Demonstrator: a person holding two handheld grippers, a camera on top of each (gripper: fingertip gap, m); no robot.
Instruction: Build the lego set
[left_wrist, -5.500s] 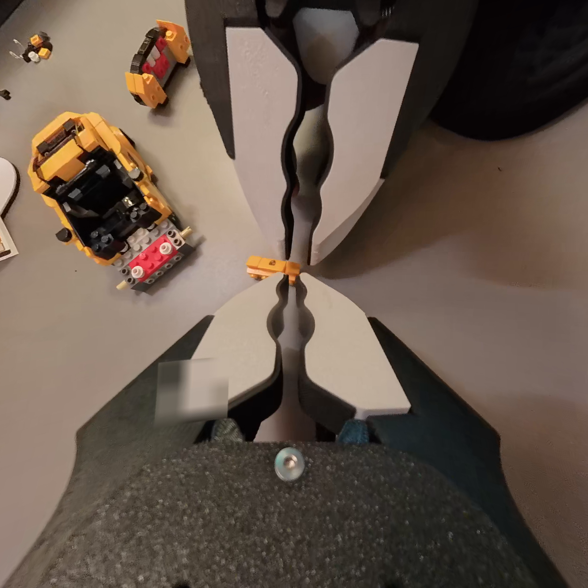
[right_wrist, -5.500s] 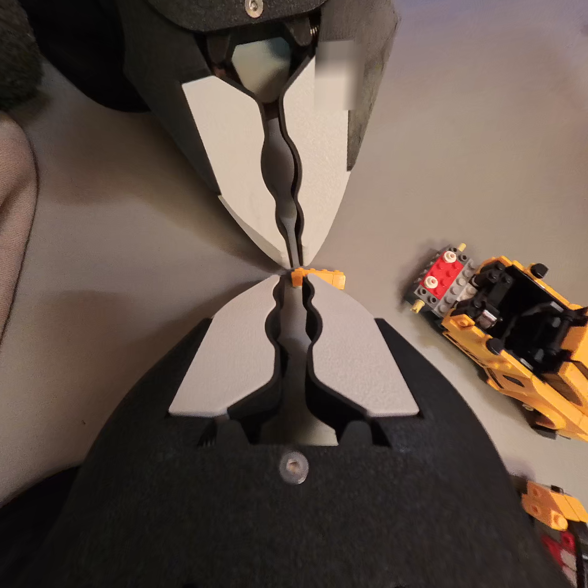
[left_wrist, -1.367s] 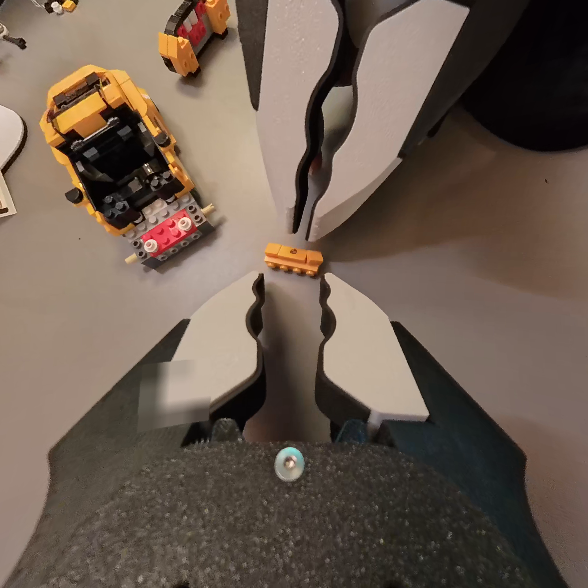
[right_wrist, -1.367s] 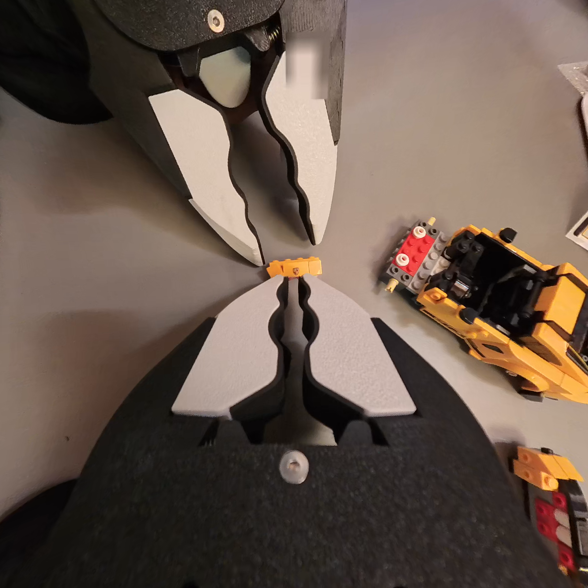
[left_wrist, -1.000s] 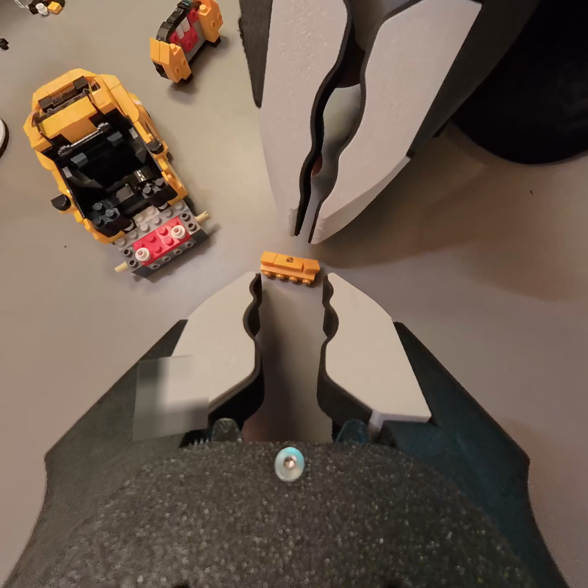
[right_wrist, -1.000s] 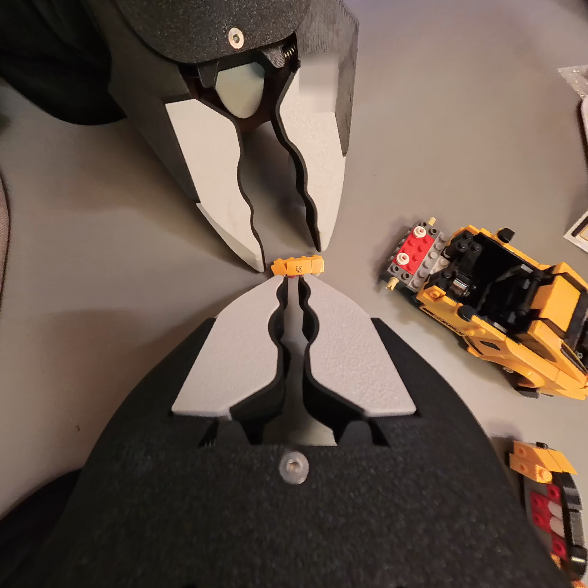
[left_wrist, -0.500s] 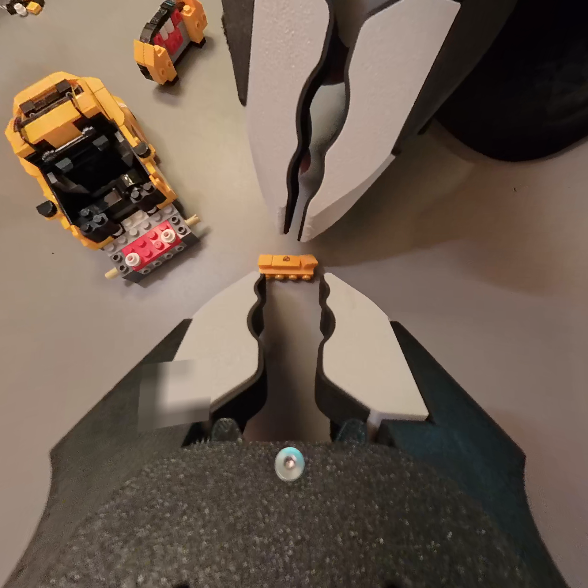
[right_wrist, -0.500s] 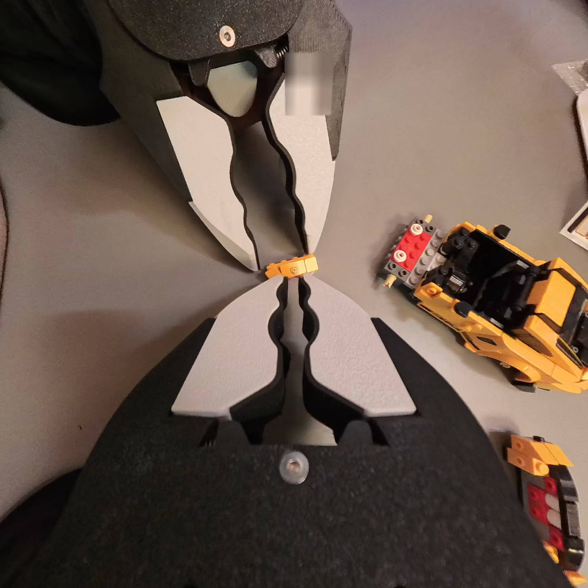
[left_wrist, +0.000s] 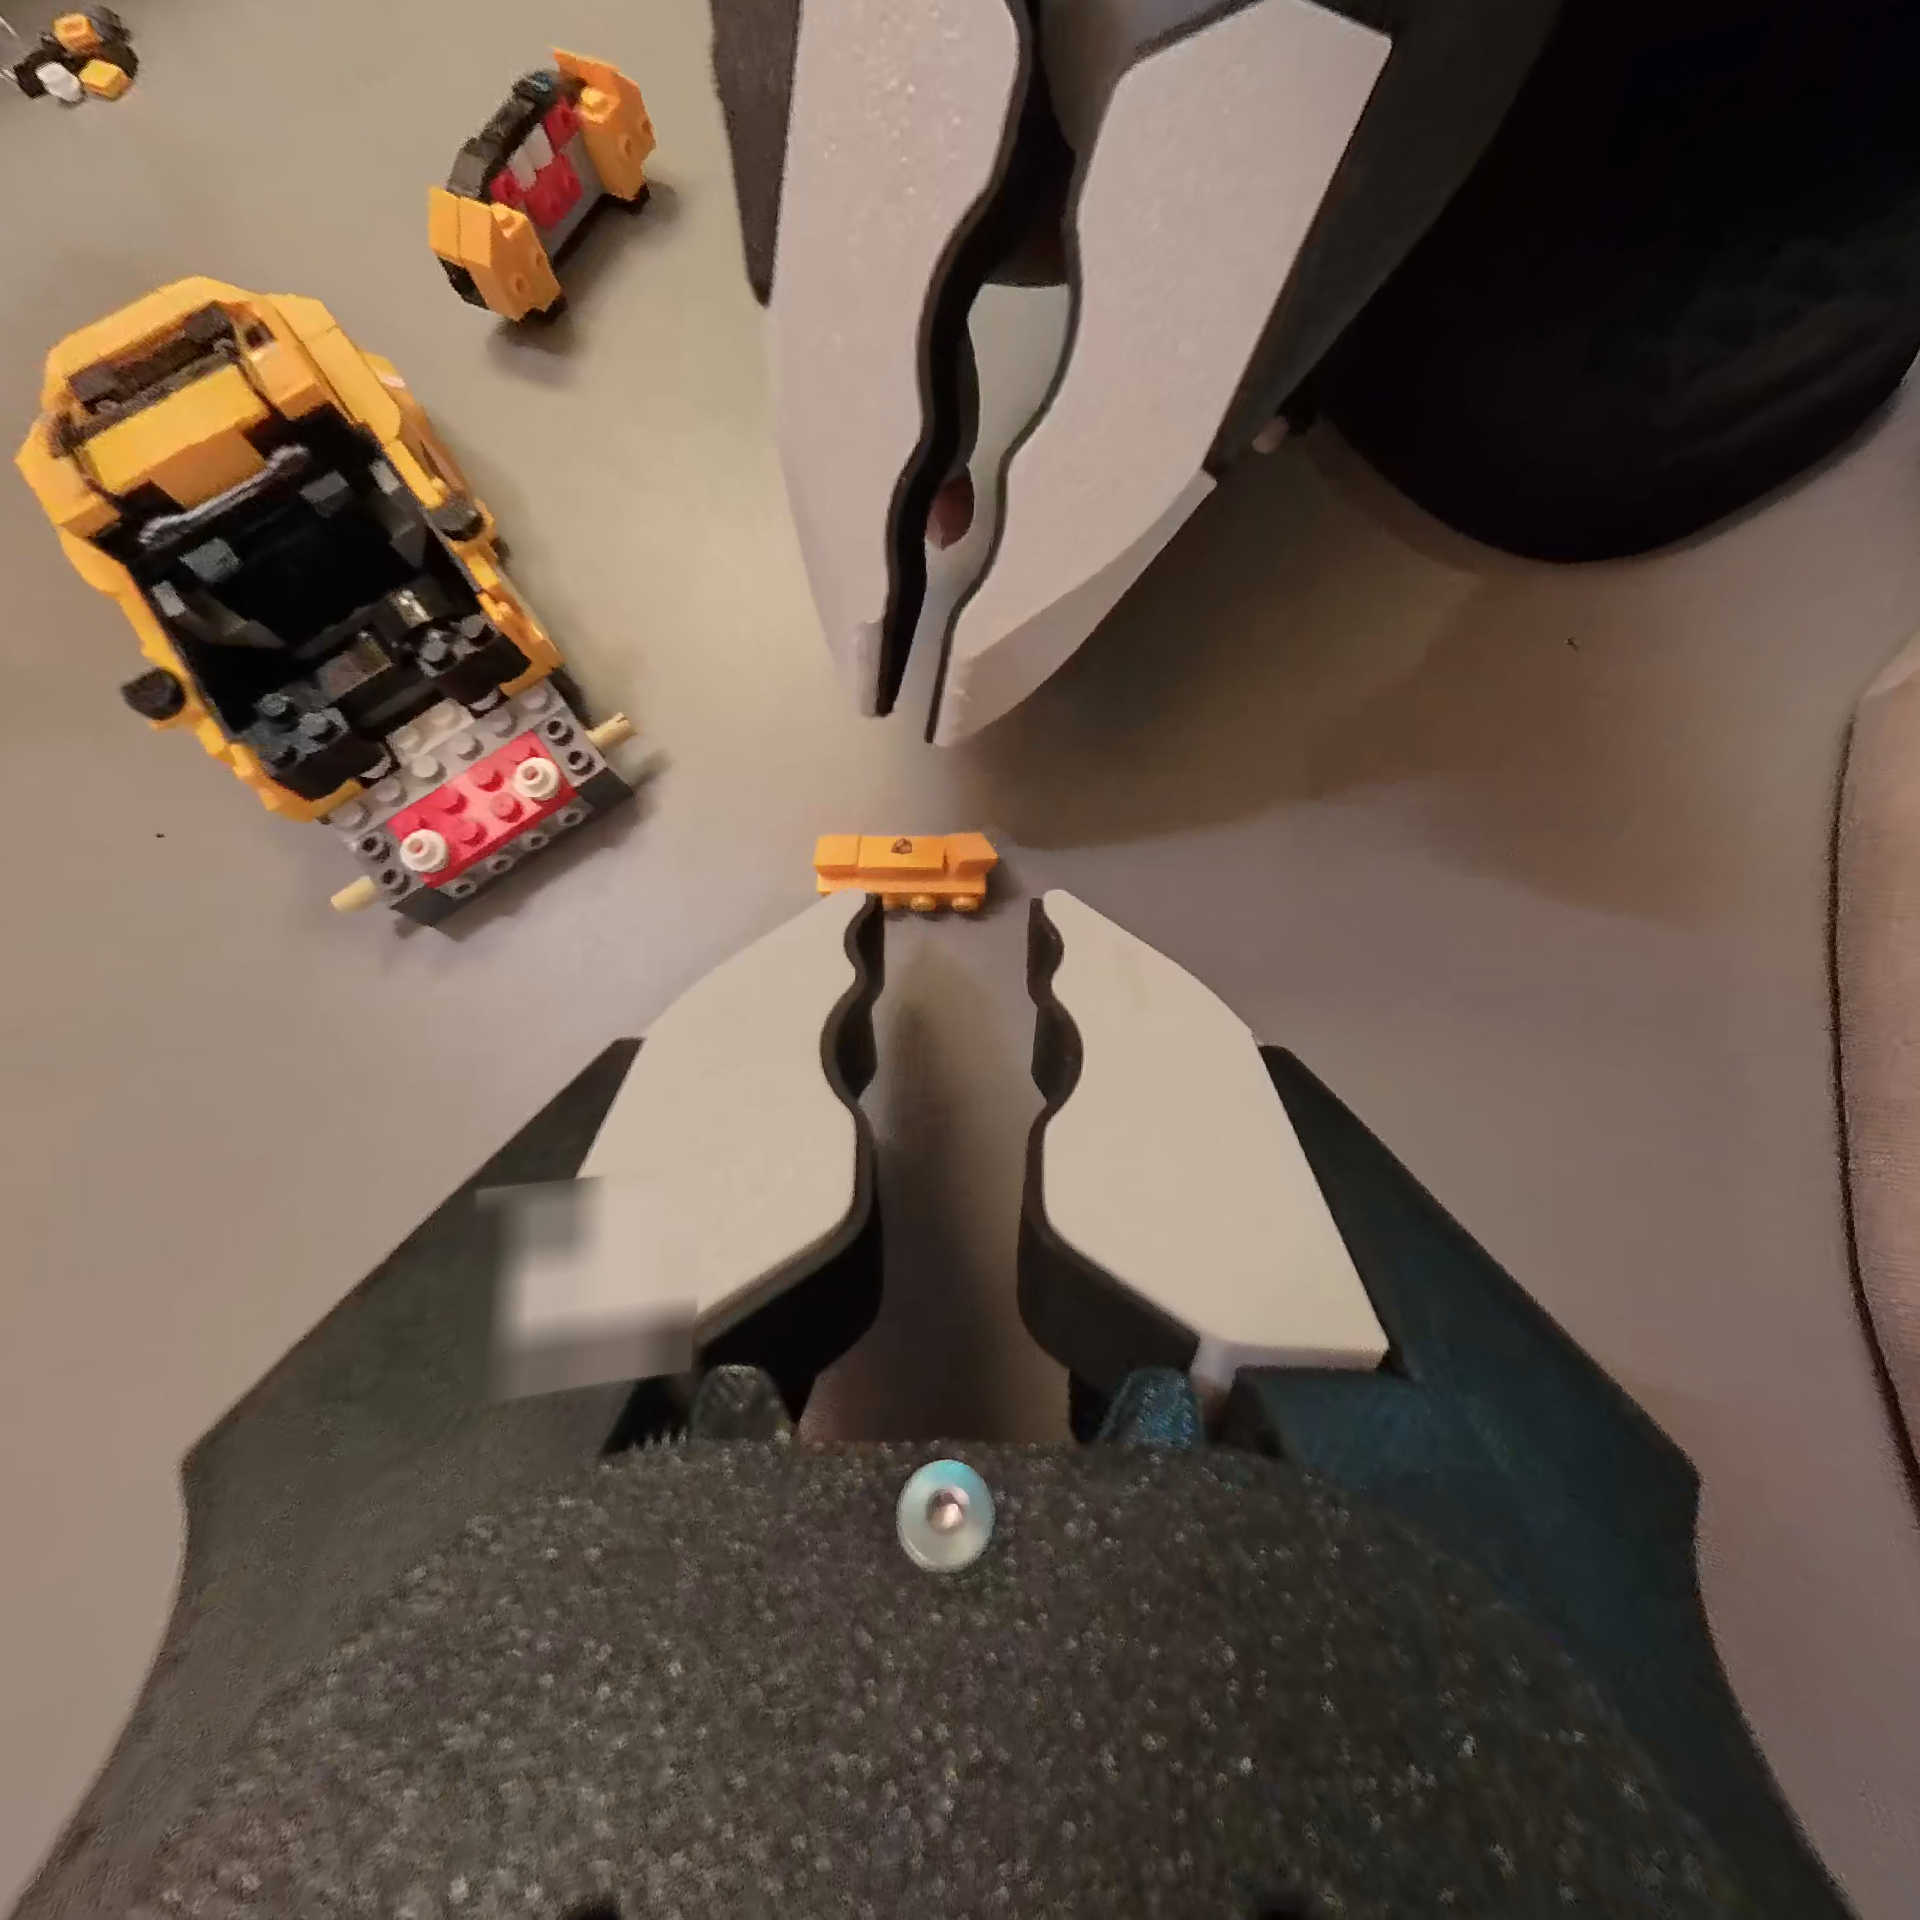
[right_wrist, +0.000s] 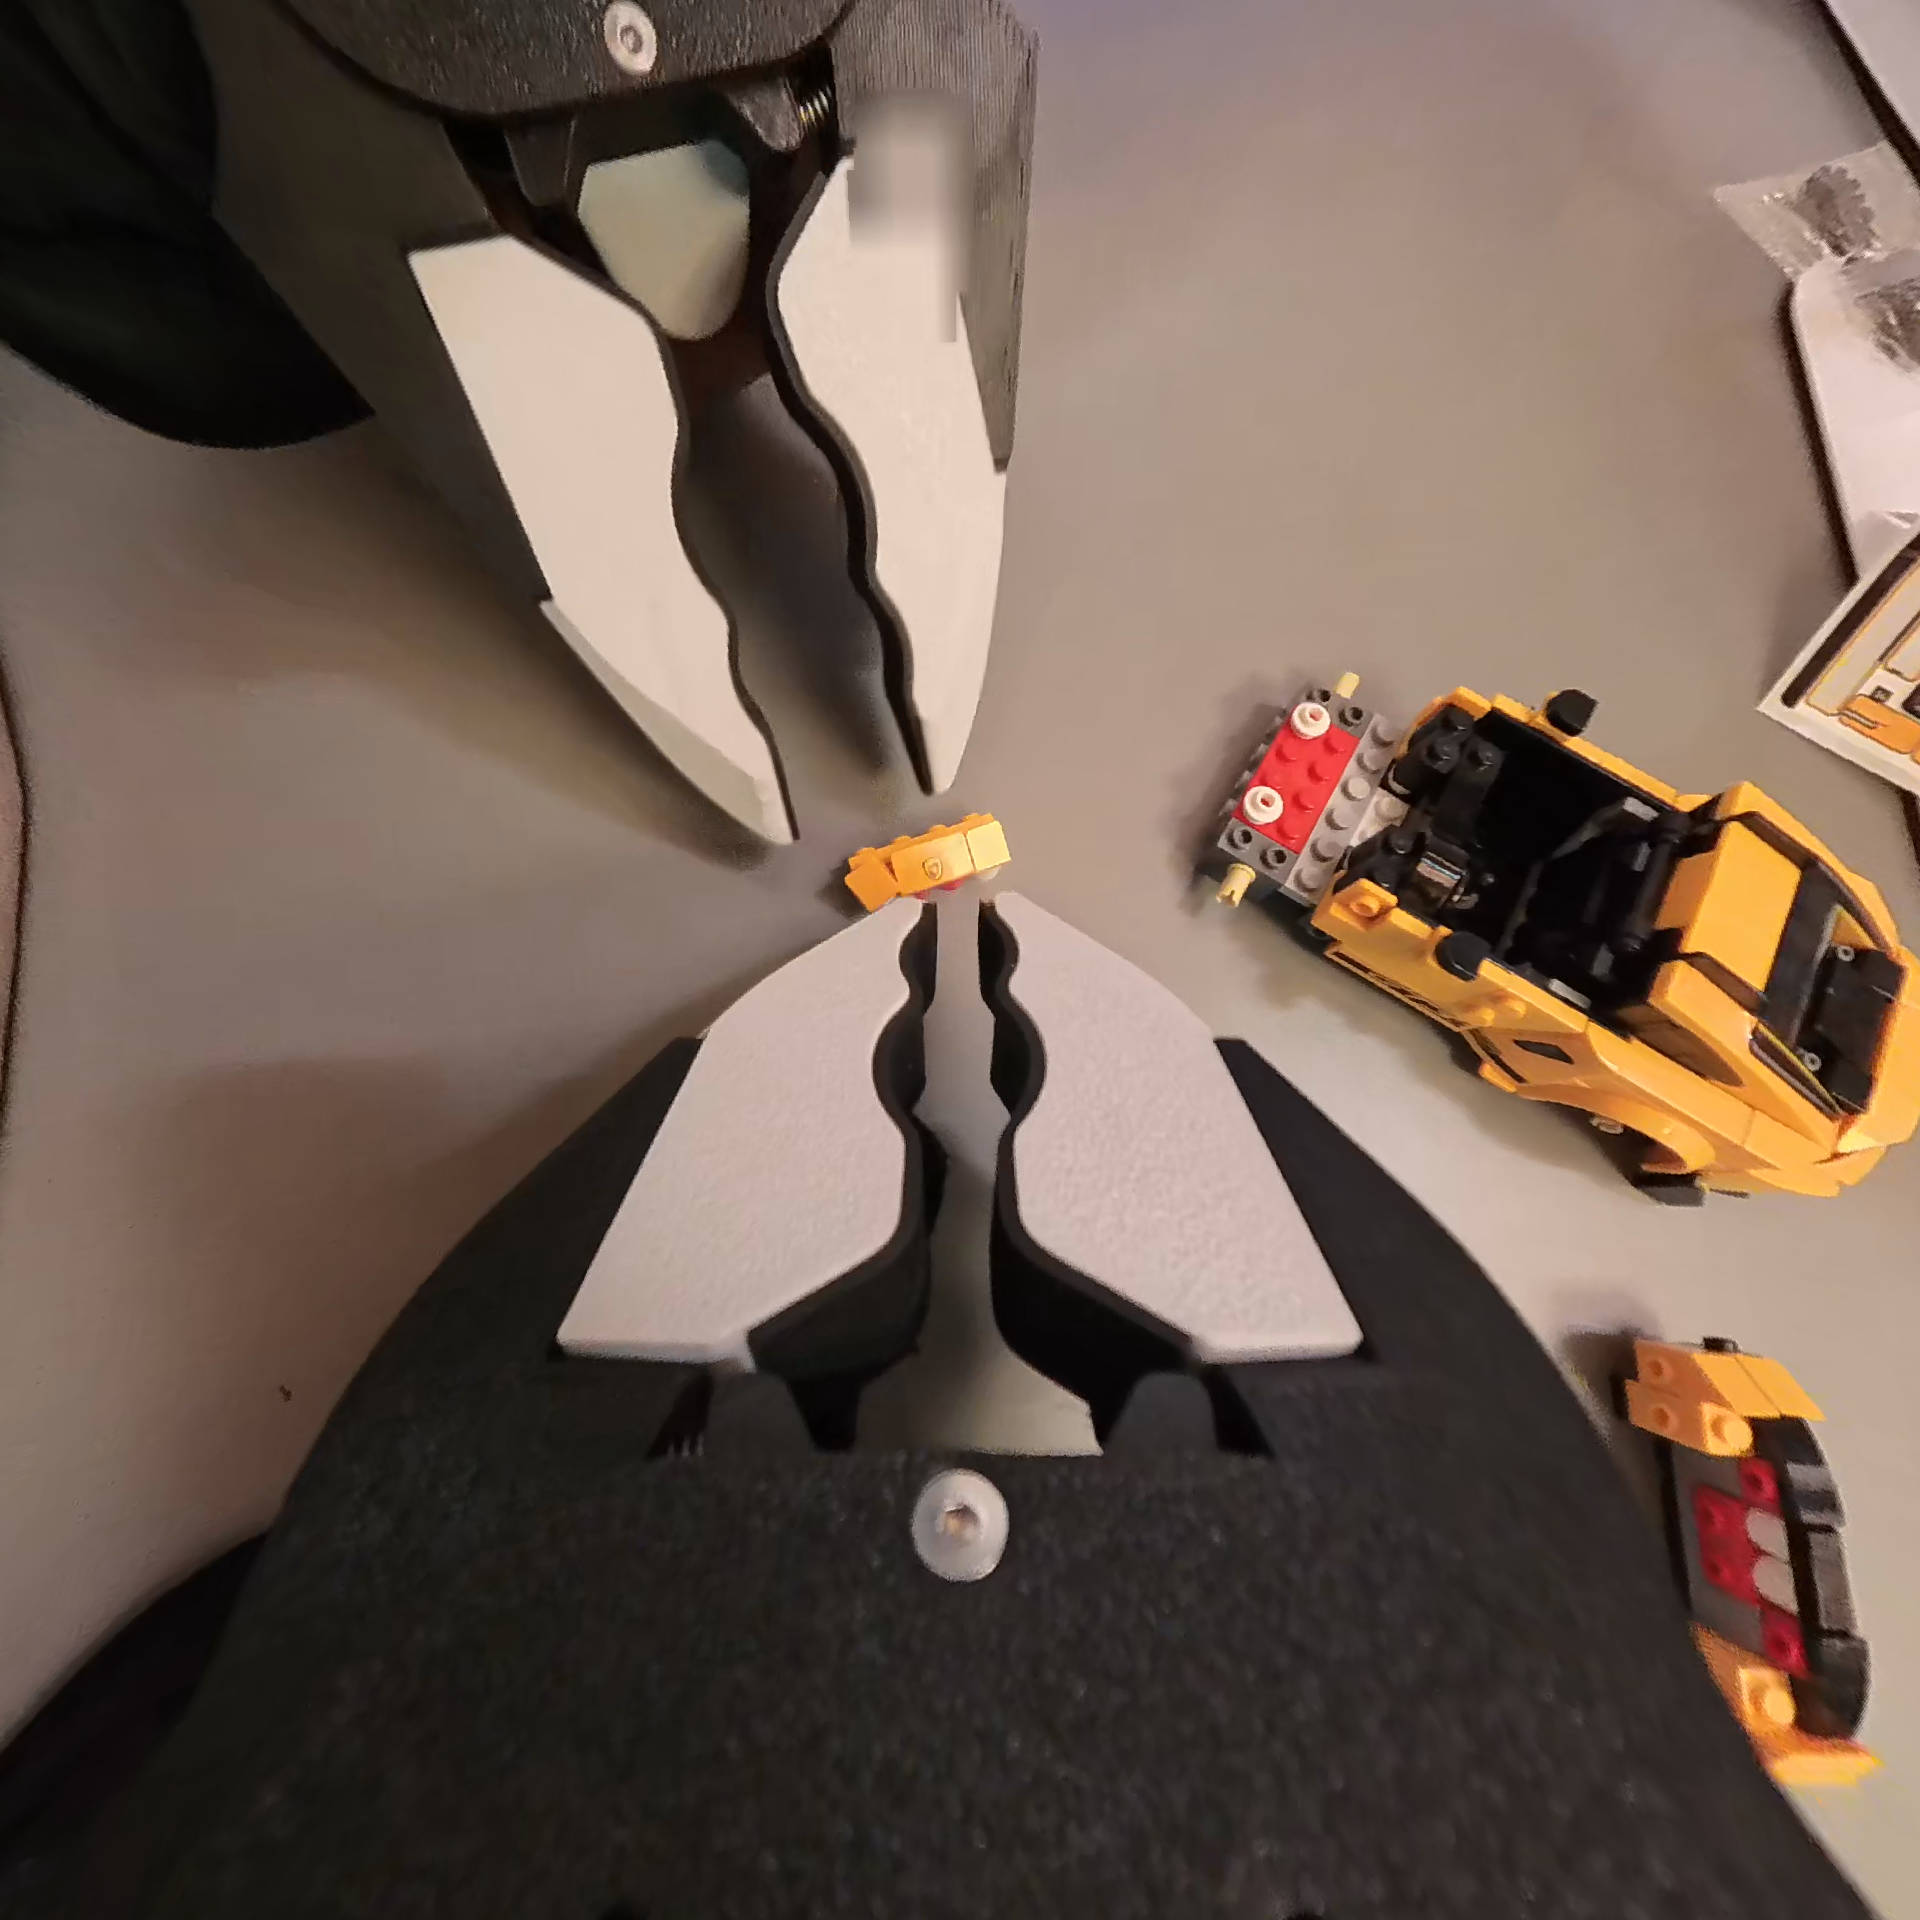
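Observation:
A small orange lego piece (left_wrist: 902, 860) lies on the grey table between the two grippers' tips; it also shows in the right wrist view (right_wrist: 928, 868), tilted. My left gripper (left_wrist: 954, 902) is open and empty, its tips just short of the piece's ends. My right gripper (right_wrist: 954, 906) is closed to a narrow slit with the piece just beyond its tips. In the left wrist view the right gripper (left_wrist: 909, 725) stands apart from the piece. A partly built yellow and black lego car (left_wrist: 281, 551) (right_wrist: 1621, 935) sits to the side.
A small orange, black and red sub-assembly (left_wrist: 540, 187) (right_wrist: 1756, 1538) lies near the car. Several loose bricks (left_wrist: 73, 68) lie far left. A booklet (right_wrist: 1860, 675) and a plastic bag (right_wrist: 1860, 260) lie at the far right. A fabric sleeve (left_wrist: 1881, 1039) is at the edge. Both grippers' tips are close together, under 4 cm apart.
My left gripper, shut on the orange piece 5.5 s ago, has opened and let it go. Over the last second both grippers shifted slightly and the piece looks more tilted in the right wrist view.

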